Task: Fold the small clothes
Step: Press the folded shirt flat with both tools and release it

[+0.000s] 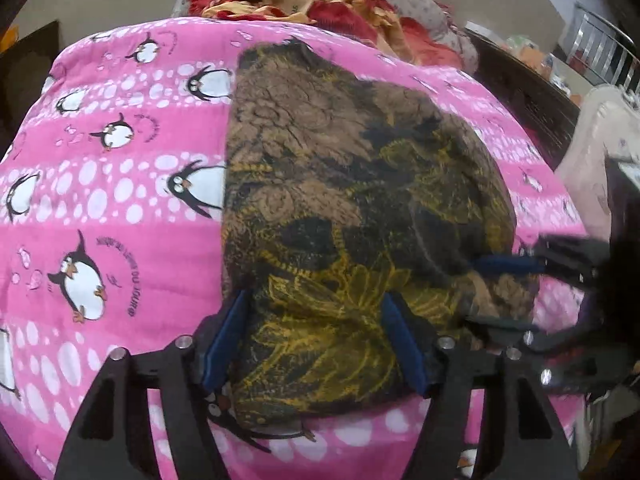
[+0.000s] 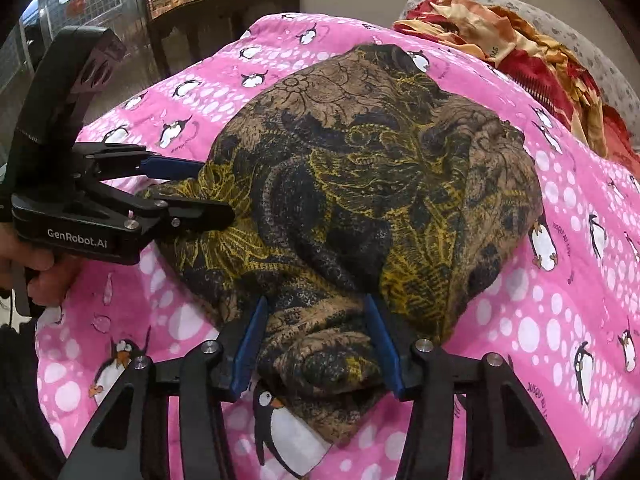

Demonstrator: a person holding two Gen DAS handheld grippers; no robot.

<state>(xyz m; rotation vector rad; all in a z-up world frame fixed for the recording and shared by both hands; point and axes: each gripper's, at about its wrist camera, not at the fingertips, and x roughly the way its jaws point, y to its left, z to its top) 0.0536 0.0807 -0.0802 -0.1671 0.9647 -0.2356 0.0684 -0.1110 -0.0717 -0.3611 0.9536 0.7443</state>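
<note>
Brown, black and mustard-yellow floral-print cotton garment: lies bunched in a rounded, partly folded heap at the centre of a pink quilted bedcover printed with penguins and white dots. Left claw: blue-padded jaws set wide, straddling the garment's near edge at 6 o'clock; whether they pinch cloth cannot be told. Right claw: likewise wide apart around a thick rolled hem at 6 o'clock, cloth bulging between the pads, grip uncertain. In the right wrist view the left claw enters at 9 o'clock, tips touching the garment's side. Step, by judgement: both near corners being taken for a fold away from the holder. Next move calls for closing firmly on the edge, then lifting both sides evenly toward 12 o'clock so the layers do not slump. Surroundings: red and cream crumpled fabric on a grey patterned pillow at 1 o'clock; dark wooden table bearing orange boxes at 11 o'clock; beige wall behind.
</note>
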